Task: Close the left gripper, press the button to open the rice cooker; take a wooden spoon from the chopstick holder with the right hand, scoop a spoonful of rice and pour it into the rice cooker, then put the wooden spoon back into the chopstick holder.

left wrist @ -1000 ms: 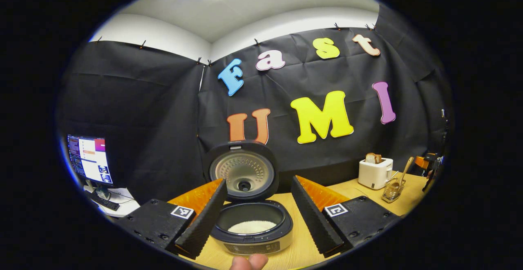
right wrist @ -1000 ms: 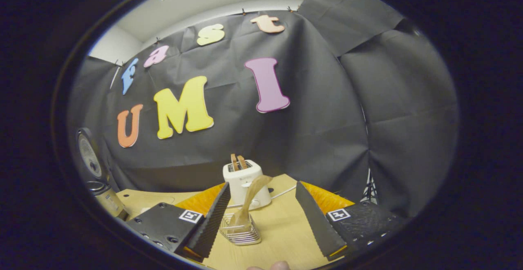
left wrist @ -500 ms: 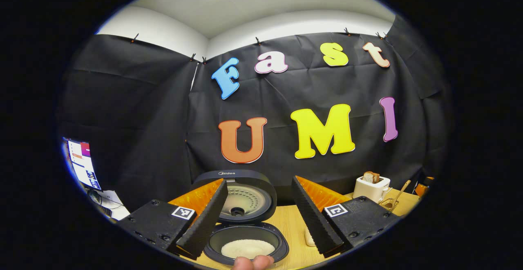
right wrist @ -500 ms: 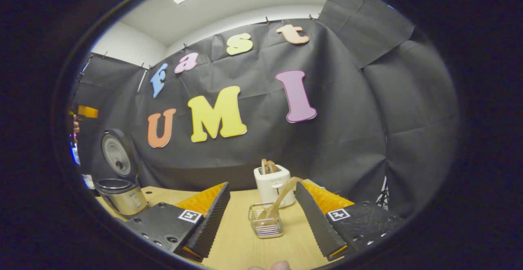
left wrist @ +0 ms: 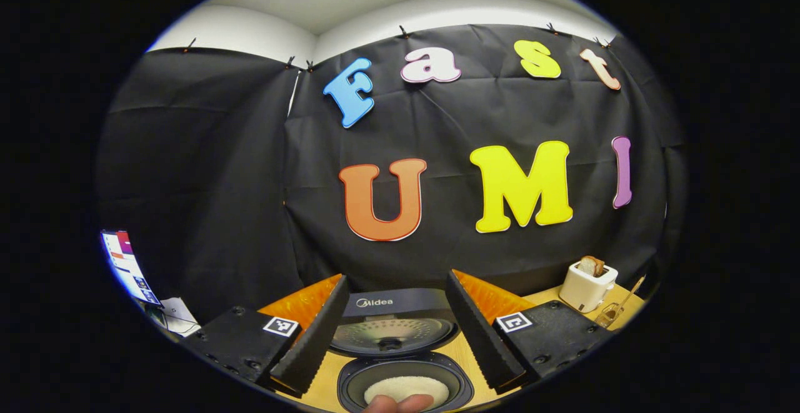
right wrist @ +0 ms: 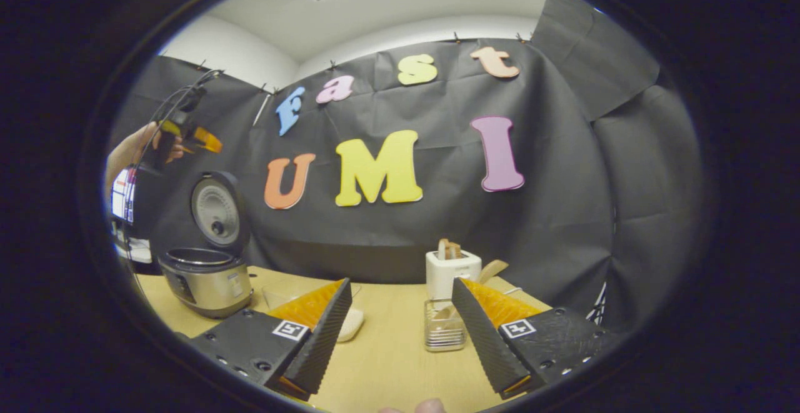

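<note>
The cooker (right wrist: 209,257) stands open at the table's left. Both grippers, left (left wrist: 394,332) and right (right wrist: 400,332), are wide open and empty. The spoon (right wrist: 490,270) sits in the holder (right wrist: 444,325); I think returning is done.

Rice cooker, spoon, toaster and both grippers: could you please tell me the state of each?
Rice cooker: lid up, rice inside.
Wooden spoon: standing in the chopstick holder.
Toaster: bread sticking out of the slots.
Left gripper: jaws open, empty.
Right gripper: jaws open, empty.
</note>
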`<state>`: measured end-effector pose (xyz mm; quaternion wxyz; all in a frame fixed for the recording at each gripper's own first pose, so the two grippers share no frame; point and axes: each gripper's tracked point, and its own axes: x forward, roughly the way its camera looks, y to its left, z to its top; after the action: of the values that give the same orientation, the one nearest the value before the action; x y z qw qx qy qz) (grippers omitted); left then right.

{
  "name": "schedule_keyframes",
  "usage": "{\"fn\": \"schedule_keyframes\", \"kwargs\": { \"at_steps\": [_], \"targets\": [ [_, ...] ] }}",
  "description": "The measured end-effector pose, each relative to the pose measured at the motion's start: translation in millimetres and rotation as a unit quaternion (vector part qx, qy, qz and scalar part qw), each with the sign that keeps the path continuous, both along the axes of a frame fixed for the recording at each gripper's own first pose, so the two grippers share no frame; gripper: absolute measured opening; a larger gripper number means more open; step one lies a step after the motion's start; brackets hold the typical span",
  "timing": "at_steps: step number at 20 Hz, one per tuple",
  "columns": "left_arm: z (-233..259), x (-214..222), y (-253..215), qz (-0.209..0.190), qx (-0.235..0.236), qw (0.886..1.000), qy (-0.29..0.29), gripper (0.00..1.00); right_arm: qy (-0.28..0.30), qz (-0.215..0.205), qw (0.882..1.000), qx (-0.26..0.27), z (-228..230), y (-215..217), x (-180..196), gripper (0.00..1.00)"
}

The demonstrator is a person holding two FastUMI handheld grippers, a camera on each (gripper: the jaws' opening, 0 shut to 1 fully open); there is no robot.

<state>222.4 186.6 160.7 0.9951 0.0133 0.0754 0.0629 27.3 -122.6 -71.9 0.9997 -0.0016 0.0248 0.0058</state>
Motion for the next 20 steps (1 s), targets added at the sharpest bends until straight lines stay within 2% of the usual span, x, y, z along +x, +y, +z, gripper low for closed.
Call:
{"fn": "schedule_keyframes", "kwargs": {
  "at_steps": [4,5,6,7,9,11,12,13,14,15,17,20],
  "targets": [
    [-16,32,15,0.023,-0.063,0.997,0.038,0.99,0.046,0.031,0.998,0.012,-36,29,-11,0.95],
    [-21,36,20,0.029,-0.067,0.996,0.047,0.99,0.053,0.035,0.998,0.017,-40,33,-12,0.99],
    [-27,41,23,0.036,-0.063,0.996,0.058,0.99,0.057,0.035,0.998,0.022,-43,33,-13,0.92],
    [-33,43,28,0.042,-0.059,0.995,0.066,1.0,0.058,0.034,0.997,0.027,-45,33,-14,0.96],
    [-46,44,29,0.048,-0.061,0.993,0.091,0.99,0.061,0.029,0.997,0.035,-47,30,-12,0.96],
    [-43,43,28,0.045,-0.056,0.994,0.085,0.98,0.062,0.028,0.997,0.038,-48,29,-10,0.95],
    [-41,41,27,0.044,-0.058,0.994,0.086,0.97,0.062,0.029,0.997,0.04,-47,31,-10,0.92],
    [-42,39,27,0.046,-0.057,0.993,0.087,0.99,0.061,0.031,0.997,0.042,-48,33,-9,0.91],
    [-45,37,26,0.048,-0.054,0.993,0.088,1.0,0.061,0.034,0.997,0.043,-48,36,-9,0.95],
    [-46,34,25,0.05,-0.047,0.994,0.088,1.0,0.062,0.037,0.996,0.042,-49,39,-10,0.92],
    [-48,27,23,0.055,-0.029,0.995,0.079,1.0,0.062,0.044,0.996,0.038,-51,45,-11,0.91],
    [-53,13,14,0.056,-0.02,0.996,0.068,1.0,0.067,0.057,0.995,0.037,-53,57,-12,0.96]
  ]
}}
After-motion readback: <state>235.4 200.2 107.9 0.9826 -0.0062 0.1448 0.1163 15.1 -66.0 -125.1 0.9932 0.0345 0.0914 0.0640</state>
